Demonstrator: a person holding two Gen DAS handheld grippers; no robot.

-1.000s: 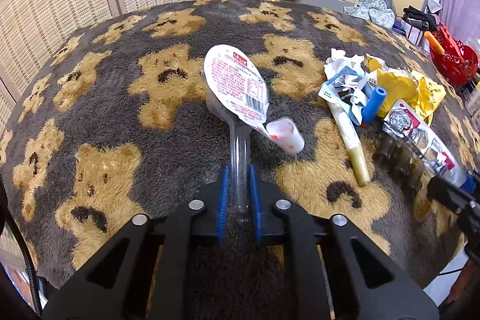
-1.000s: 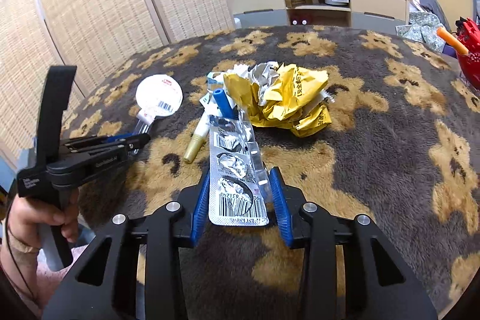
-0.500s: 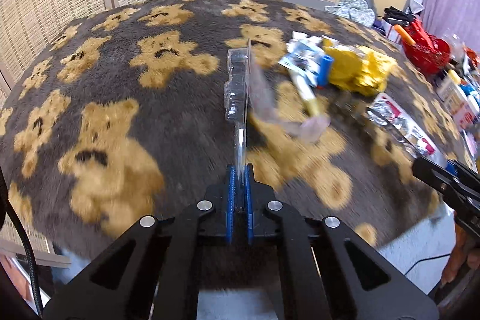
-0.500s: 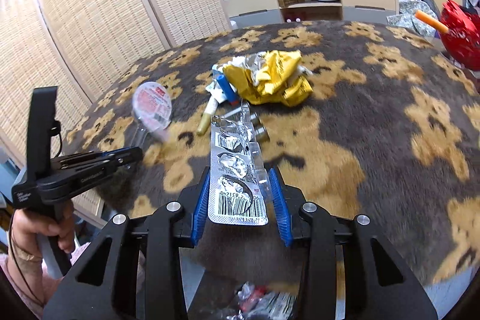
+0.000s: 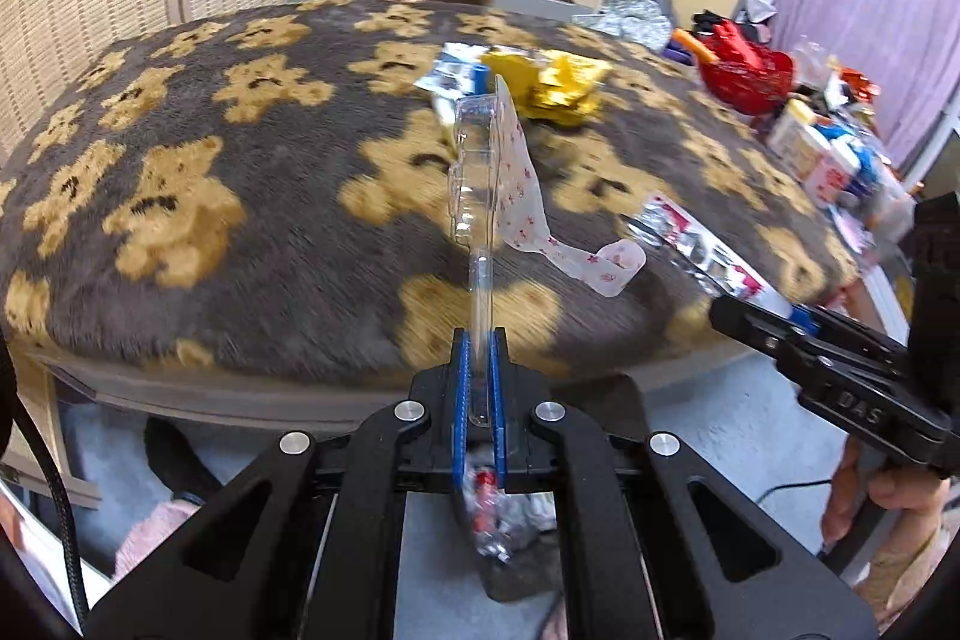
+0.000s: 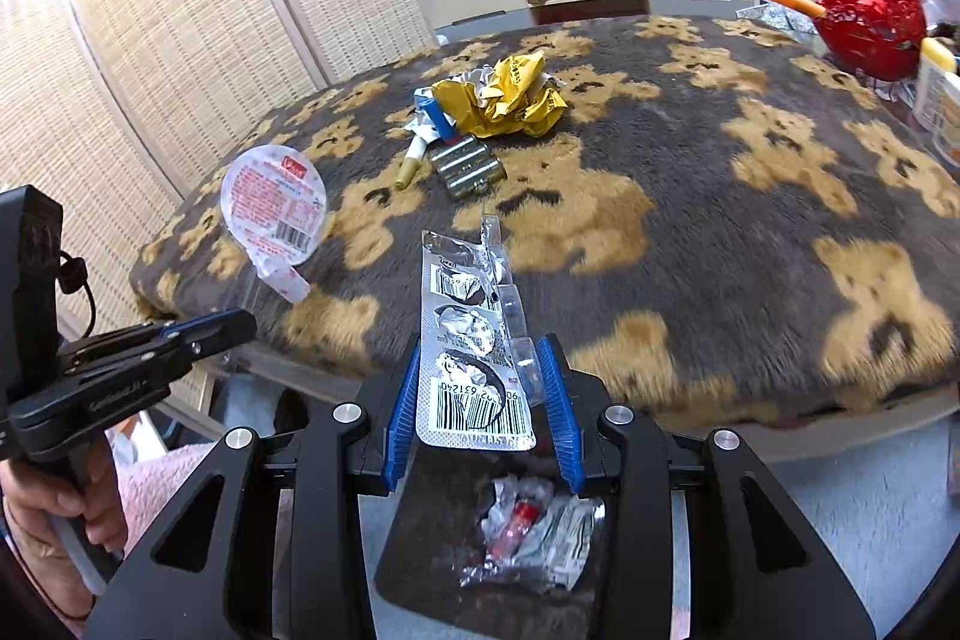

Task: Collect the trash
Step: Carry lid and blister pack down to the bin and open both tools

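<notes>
A: Left tool [image 5: 478, 388] is clenched on the thin stem of a clear plastic cup [image 5: 474, 172], whose peeled lid [image 5: 528, 196] dangles off to one side. Right tool [image 6: 483, 400] is grasping a foil pill sheet [image 6: 465, 340] by its edges, pads pressed on either side.

B: And where are both pieces?

A: Both hang off the front edge of the counter [image 6: 720, 196], over a dark trash bag [image 6: 444, 538] on the floor that already holds crumpled wrappers.

B: So the step in hand looks like the drop?

A: I'd judge so. Best to bring each piece squarely above the bag mouth before letting go, since the flapping lid could drift sideways. Release one at a time and low.

B: How do they look?

A: Cup is see-through with a ridged rim; lid is white with red print and a barcode. Pill sheet is silver, its pockets burst open, barcode at the near end.

B: What's left?

A: Yellow wrapper [image 6: 504, 97], batteries [image 6: 468, 166] and a small tube [image 6: 411, 163] sit mid-counter.
</notes>
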